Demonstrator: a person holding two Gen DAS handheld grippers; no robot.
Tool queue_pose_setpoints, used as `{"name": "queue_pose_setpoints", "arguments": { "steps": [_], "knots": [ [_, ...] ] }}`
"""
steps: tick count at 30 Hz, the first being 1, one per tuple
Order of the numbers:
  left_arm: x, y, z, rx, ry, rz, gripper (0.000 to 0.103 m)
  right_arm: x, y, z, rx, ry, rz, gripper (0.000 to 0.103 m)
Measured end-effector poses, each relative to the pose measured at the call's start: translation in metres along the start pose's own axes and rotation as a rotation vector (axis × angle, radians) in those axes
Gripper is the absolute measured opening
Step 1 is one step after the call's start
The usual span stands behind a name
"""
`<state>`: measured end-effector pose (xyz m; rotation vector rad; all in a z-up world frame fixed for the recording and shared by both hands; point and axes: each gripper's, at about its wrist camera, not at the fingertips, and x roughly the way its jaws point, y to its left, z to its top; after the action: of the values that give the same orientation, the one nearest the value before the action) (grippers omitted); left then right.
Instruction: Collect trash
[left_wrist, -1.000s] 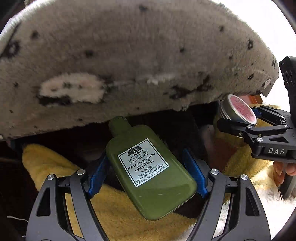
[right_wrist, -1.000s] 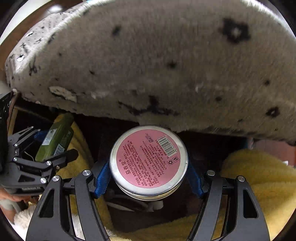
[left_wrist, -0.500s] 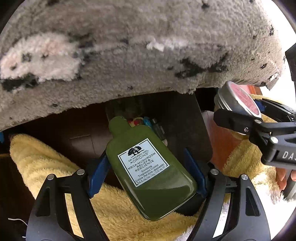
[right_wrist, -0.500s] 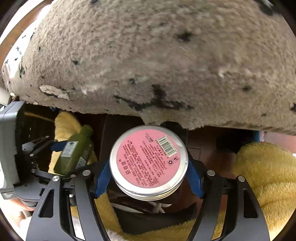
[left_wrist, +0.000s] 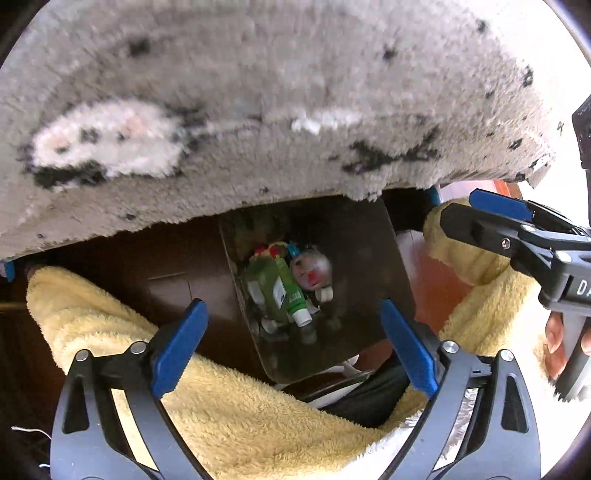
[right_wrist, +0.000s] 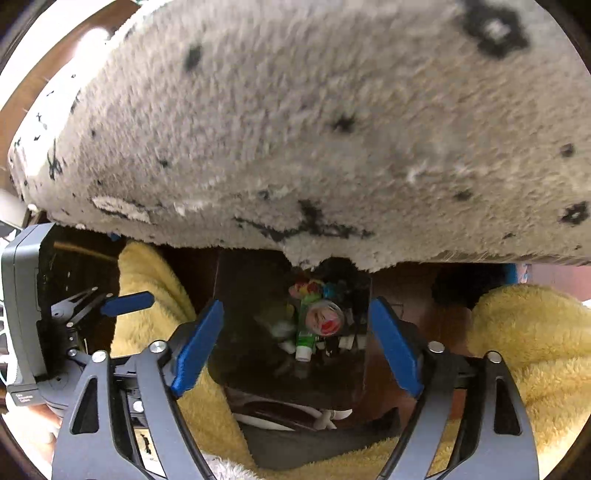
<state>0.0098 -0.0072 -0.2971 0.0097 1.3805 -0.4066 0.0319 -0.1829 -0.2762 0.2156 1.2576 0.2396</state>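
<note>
Both grippers now hang emptied over the dark bin (left_wrist: 369, 258), jaws opening: the left gripper (left_wrist: 291, 347) has dropped its green bottle (left_wrist: 271, 291), the right gripper (right_wrist: 295, 343) its round tin (right_wrist: 325, 317) (landed at the bottle's three o'clock). Two pieces collected.

Both grippers point steeply down, side by side, with their jaws opening and empty.

The left gripper (left_wrist: 291, 347) spreads its blue-padded fingers (left_wrist: 177, 349) wide apart, nothing pressed between them. The right gripper (right_wrist: 295, 343) shows the same pose, its blue pads (right_wrist: 393, 349) parted and bare. In the left wrist view the right gripper reaches in from the right edge, and a hand (left_wrist: 561, 332) wraps its handle, fingertips showing. In the right wrist view the left gripper sits at the left edge, one blue fingertip jutting inward, and part of a hand shows below it.
</note>
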Motion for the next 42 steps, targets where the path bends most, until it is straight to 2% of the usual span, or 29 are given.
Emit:
{"name": "queue_pose_setpoints", "arguments": {
  "steps": [6,10,13,19,27,36,42],
  "knots": [
    [-0.036,0.002,0.005,-0.001,-0.094,0.003,0.095,-0.029,0.005,0.004,-0.023,-0.090,-0.071,0.094],
    [-0.069,-0.002,0.011,0.015,-0.191,0.019,0.095,-0.053,0.011,0.012,-0.050,-0.175,-0.154,0.100],
    [-0.100,-0.003,0.022,0.035,-0.302,0.048,0.095,-0.077,0.012,0.021,-0.068,-0.264,-0.199,0.100],
    [-0.161,-0.006,0.048,0.051,-0.544,0.114,0.095,-0.139,0.019,0.037,-0.106,-0.553,-0.278,0.100],
    [-0.228,-0.020,0.074,0.096,-0.813,0.200,0.095,-0.202,0.029,0.073,-0.142,-0.758,-0.353,0.100],
    [-0.288,-0.027,0.102,0.100,-0.955,0.217,0.095,-0.254,0.045,0.099,-0.128,-0.906,-0.362,0.100],
    [-0.302,-0.027,0.106,0.099,-0.994,0.225,0.095,-0.271,0.054,0.103,-0.127,-0.952,-0.339,0.100]
  ]
}}
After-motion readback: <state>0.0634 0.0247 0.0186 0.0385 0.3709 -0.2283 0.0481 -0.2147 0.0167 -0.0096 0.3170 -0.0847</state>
